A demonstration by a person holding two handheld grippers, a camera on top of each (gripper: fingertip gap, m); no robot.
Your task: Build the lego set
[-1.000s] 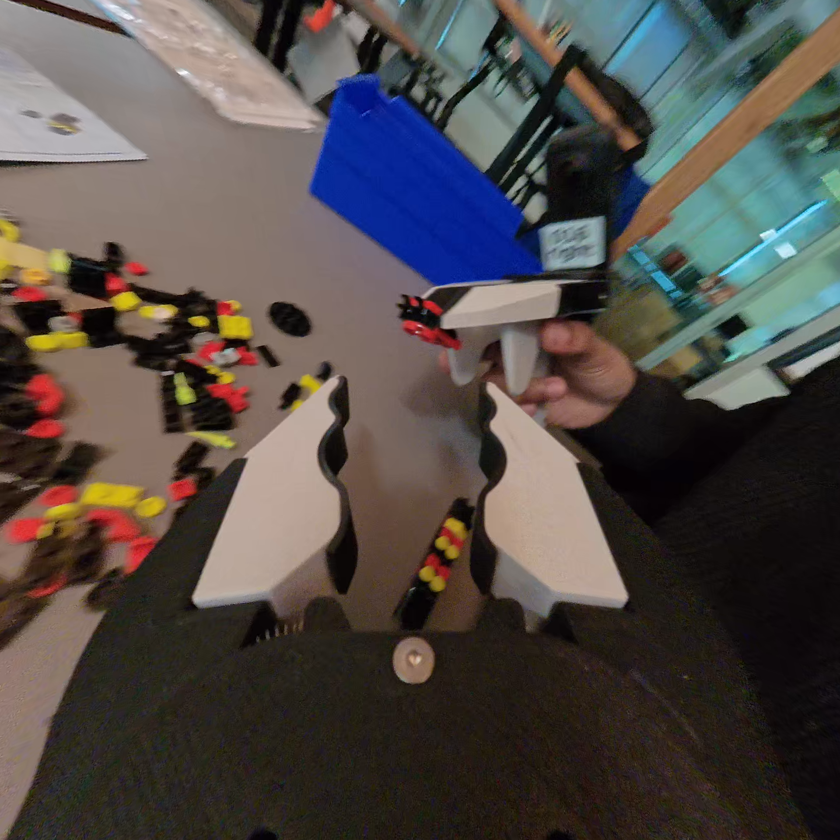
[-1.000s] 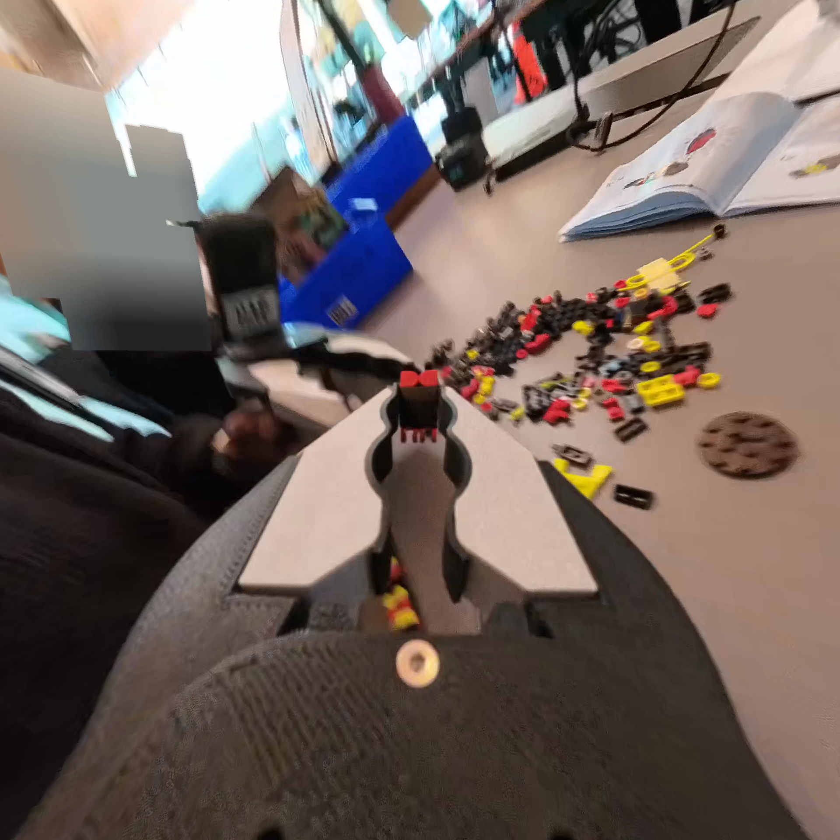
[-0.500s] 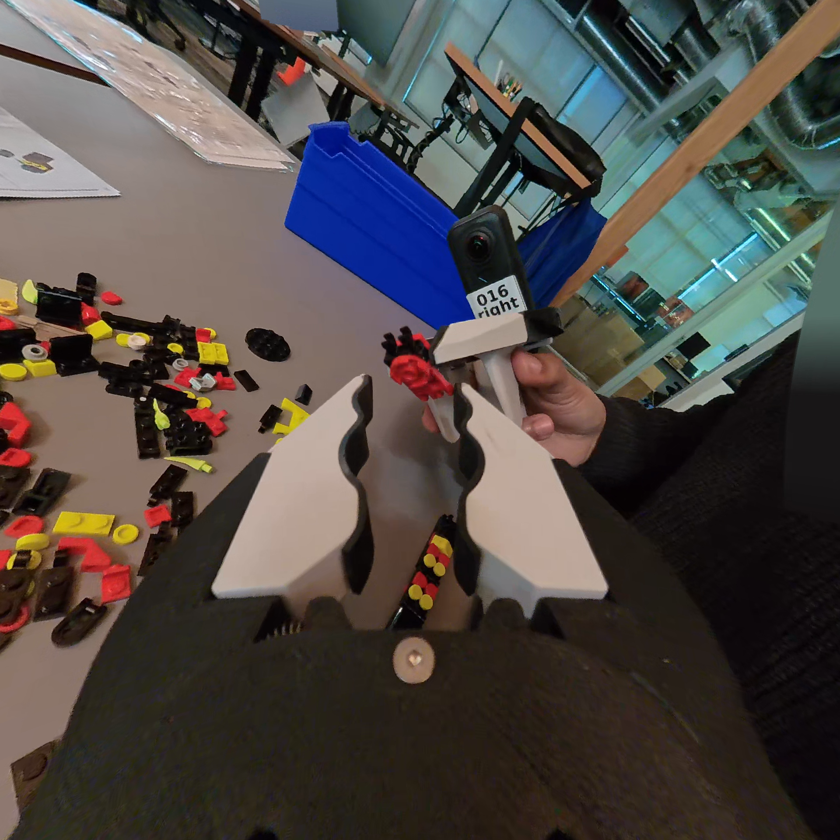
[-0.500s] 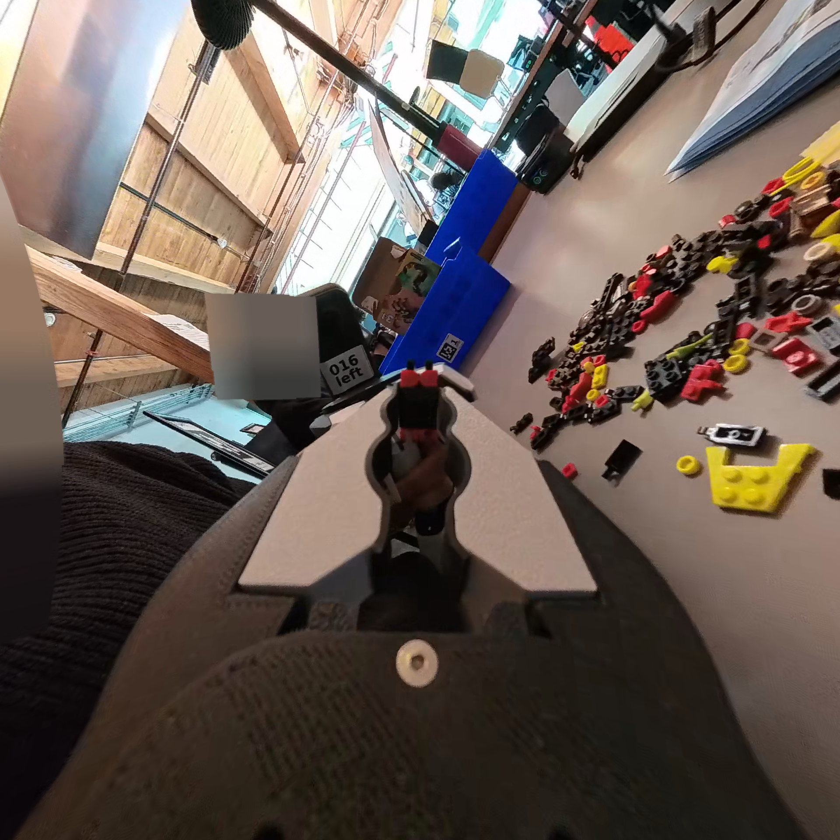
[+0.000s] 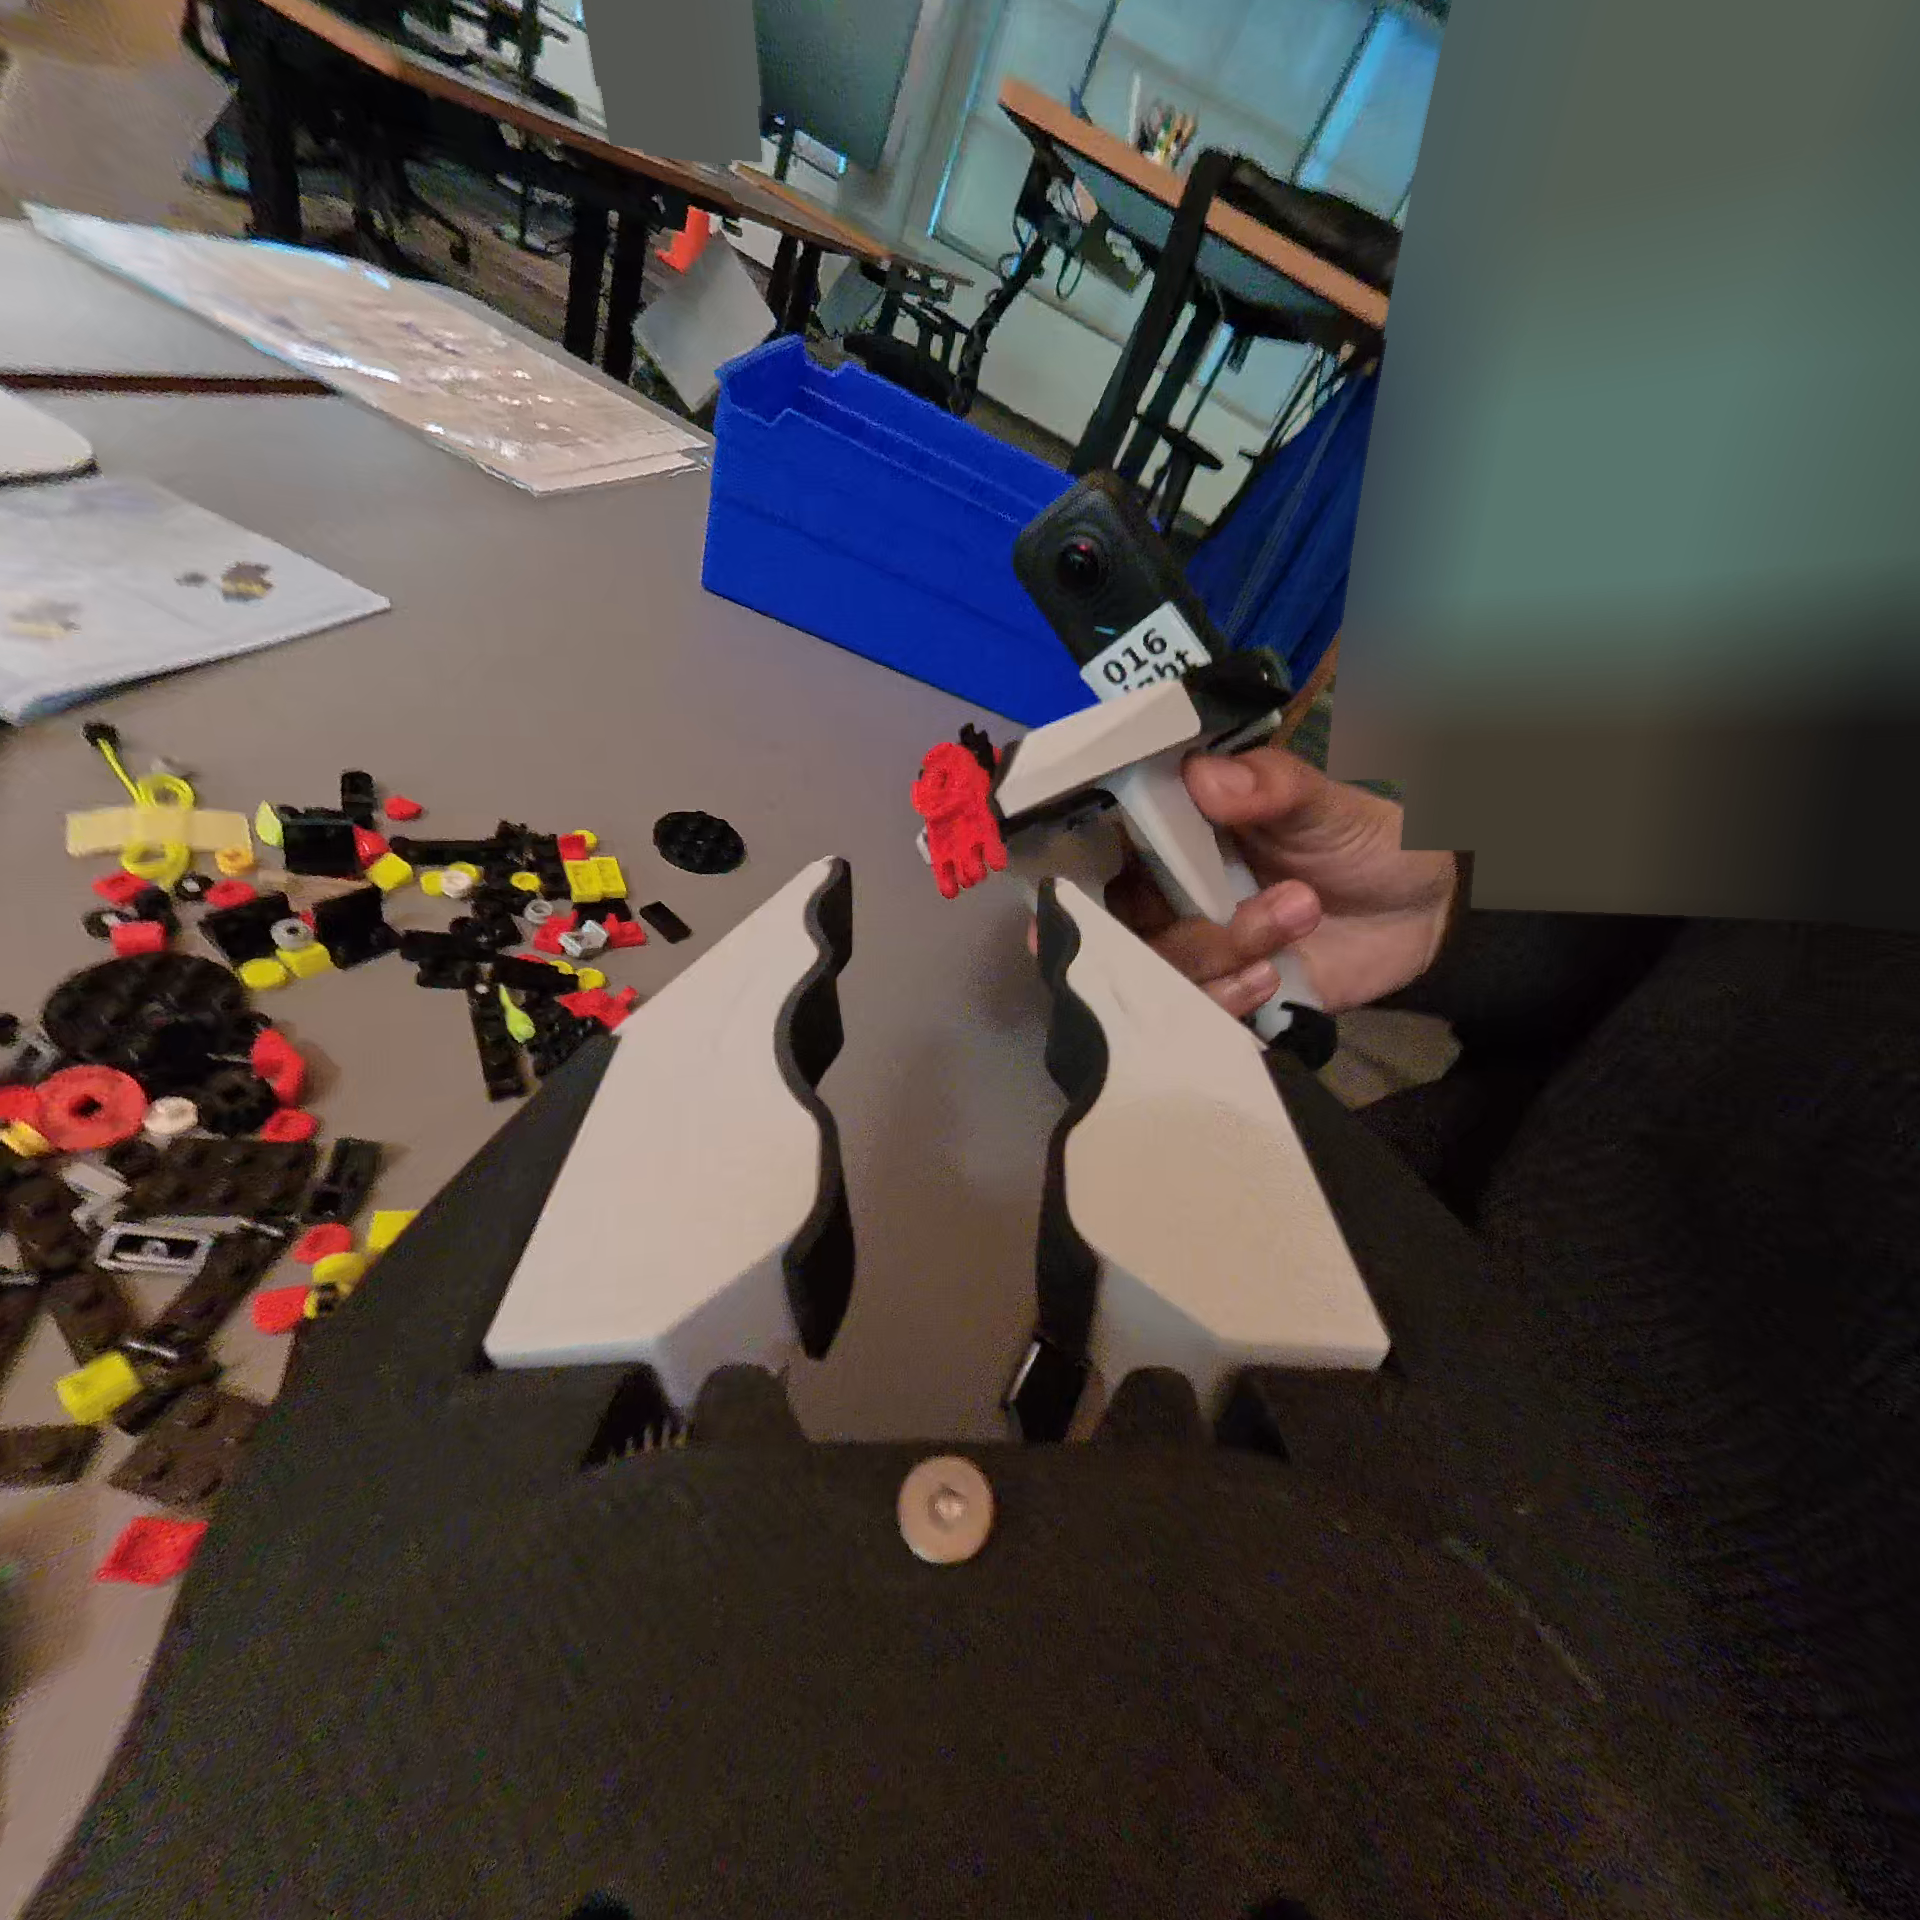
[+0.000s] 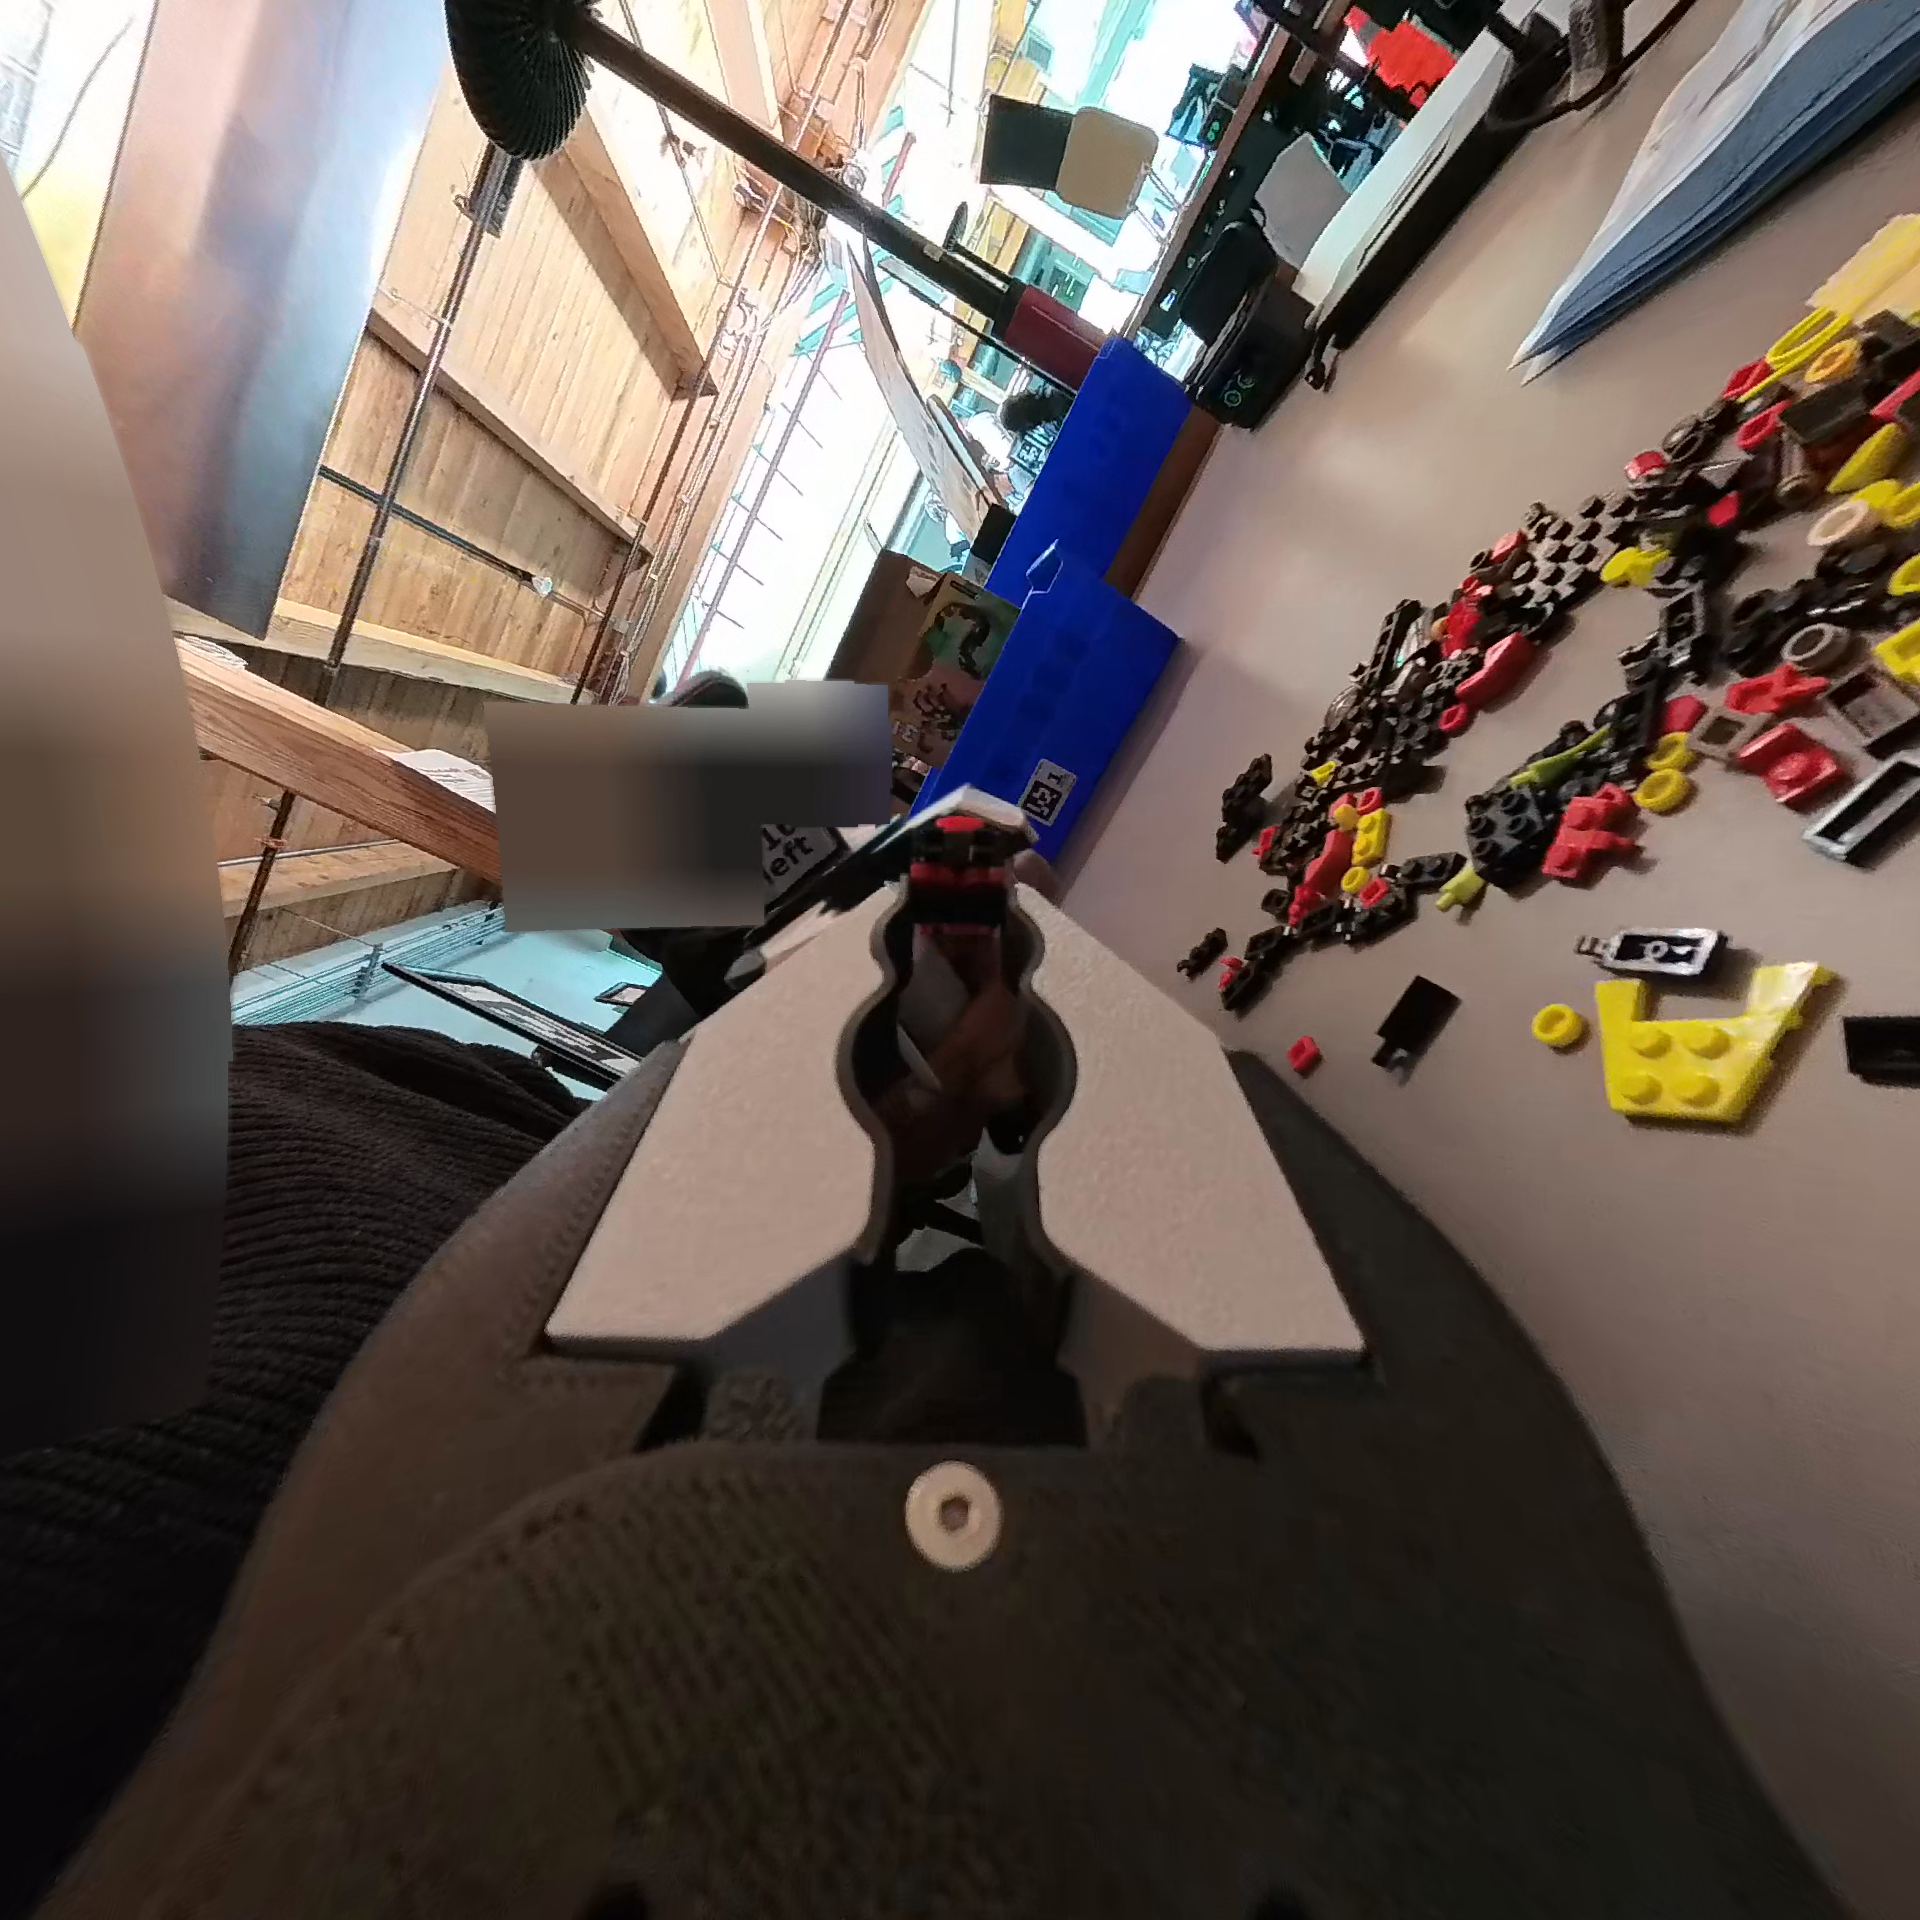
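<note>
Left gripper [image 5: 940, 914], white wedge fingers on a black body, stands with jaws apart and empty above the grey table [image 5: 540, 623]. At left lies the scatter of loose black, red and yellow plastic bricks [image 5: 312, 987]; farther back, a blue plastic bin [image 5: 883, 520]. At right, the right gripper [image 6: 958, 883] clamps a small red-and-black brick assembly [image 5: 956, 816] at its fingertips, held in the air by a hand [image 5: 1320, 894].

The left hand-held gripper [image 5: 943, 899] swung away from the black-yellow strip. The right hand-held gripper [image 6: 958, 891] tilted its red-black assembly [image 5: 954, 819] upward.
</note>
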